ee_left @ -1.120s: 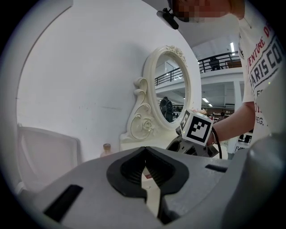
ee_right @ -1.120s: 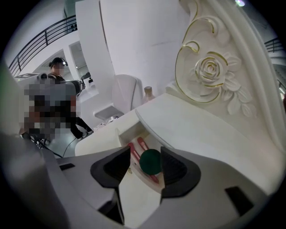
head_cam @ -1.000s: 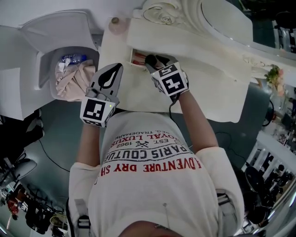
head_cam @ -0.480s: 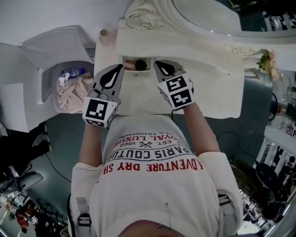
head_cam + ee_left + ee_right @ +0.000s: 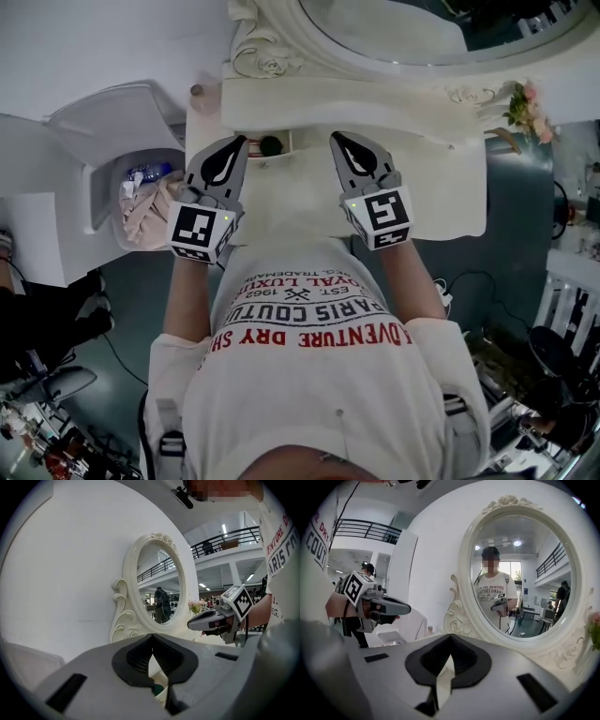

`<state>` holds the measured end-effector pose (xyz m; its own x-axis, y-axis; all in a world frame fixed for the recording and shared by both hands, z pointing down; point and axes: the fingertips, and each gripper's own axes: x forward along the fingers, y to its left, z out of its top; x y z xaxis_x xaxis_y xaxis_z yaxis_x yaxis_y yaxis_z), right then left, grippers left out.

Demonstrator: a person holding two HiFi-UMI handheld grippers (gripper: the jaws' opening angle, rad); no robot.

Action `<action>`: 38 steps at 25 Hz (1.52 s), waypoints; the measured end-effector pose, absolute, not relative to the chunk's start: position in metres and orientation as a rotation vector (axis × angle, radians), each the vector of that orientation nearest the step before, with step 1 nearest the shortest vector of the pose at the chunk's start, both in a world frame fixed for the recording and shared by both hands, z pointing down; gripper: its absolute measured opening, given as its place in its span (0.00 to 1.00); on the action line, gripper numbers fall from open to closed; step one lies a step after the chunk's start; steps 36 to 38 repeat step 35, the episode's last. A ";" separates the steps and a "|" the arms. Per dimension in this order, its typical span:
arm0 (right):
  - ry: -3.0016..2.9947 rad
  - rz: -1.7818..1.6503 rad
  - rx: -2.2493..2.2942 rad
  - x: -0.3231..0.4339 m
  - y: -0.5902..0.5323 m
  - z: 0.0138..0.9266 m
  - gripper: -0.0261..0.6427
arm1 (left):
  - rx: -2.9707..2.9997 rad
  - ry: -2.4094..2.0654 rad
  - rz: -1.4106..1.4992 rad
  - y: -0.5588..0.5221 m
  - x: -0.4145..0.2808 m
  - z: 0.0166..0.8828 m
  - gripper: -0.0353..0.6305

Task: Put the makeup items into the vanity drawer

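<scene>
The white vanity (image 5: 422, 192) stands below its oval mirror (image 5: 394, 28). Its small drawer (image 5: 292, 144) is open at the front left, and a dark round makeup item (image 5: 272, 144) lies inside. My left gripper (image 5: 235, 142) hovers just left of the drawer, shut and empty. My right gripper (image 5: 337, 138) hovers just right of it over the tabletop, also shut with nothing between its jaws. In the left gripper view the left gripper (image 5: 151, 637) has its tips meeting, and a teal thing (image 5: 157, 689) shows below the gap. The right gripper view shows the right gripper (image 5: 450, 637) facing the mirror (image 5: 520, 573).
A white bin (image 5: 145, 202) with cloth and a bottle stands left of the vanity. A small jar (image 5: 199, 91) sits at the vanity's back left corner. Pink flowers (image 5: 525, 98) are at the far right. The person's torso fills the lower head view.
My right gripper has drawn back out of the drawer and to the right, its jaws now shut and empty. The dark item stays in the drawer. The left gripper has barely moved.
</scene>
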<state>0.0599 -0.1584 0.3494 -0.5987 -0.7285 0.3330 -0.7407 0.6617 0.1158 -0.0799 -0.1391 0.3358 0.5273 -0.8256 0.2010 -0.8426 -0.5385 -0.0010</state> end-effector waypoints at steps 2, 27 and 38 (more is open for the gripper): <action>-2.557 0.029 1.206 0.068 -0.158 0.339 0.04 | 2.660 -1.452 0.261 -0.138 -0.075 0.333 0.06; -2.655 -0.039 1.222 0.073 -0.157 0.319 0.04 | 2.592 -1.520 0.224 -0.137 -0.070 0.323 0.06; -2.686 -0.012 1.268 0.076 -0.154 0.316 0.03 | 2.603 -1.495 0.202 -0.131 -0.064 0.321 0.06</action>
